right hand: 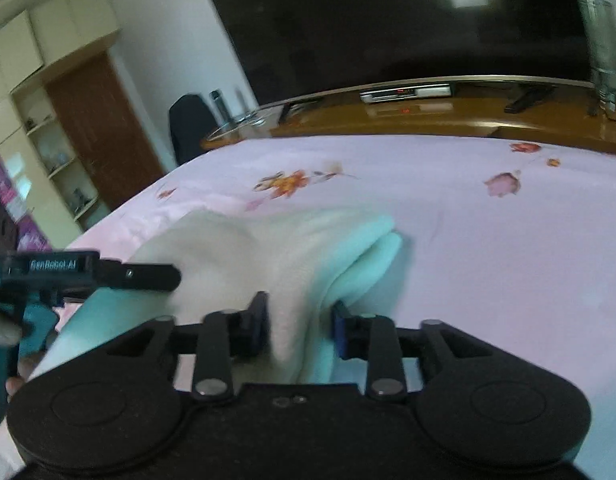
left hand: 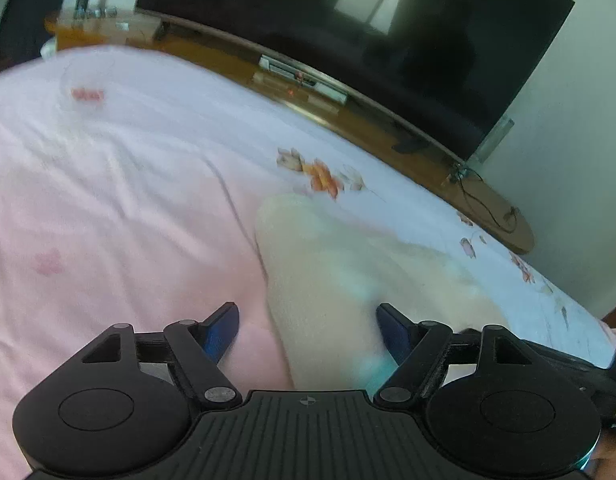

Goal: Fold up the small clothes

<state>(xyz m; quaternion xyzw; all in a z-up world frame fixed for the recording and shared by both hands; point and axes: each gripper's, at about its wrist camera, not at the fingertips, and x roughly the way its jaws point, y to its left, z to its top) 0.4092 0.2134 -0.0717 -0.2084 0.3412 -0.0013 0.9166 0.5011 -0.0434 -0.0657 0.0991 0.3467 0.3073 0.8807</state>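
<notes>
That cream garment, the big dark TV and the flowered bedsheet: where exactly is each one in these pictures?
cream garment (right hand: 244, 248): right wrist view, on its upper folded layer.
TV (left hand: 348, 32): left wrist view, middle of the dark screen.
flowered bedsheet (right hand: 488, 240): right wrist view, bare pink stretch right of the garment.

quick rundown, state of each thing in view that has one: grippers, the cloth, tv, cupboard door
left gripper: open, jaws wide, cloth edge between them, pads not pressing.
right gripper: shut on a raised fold of the cloth.
cream and mint garment: bunched, partly folded, lying on the bedsheet.
television: screen dark.
brown cupboard door: closed.
</notes>
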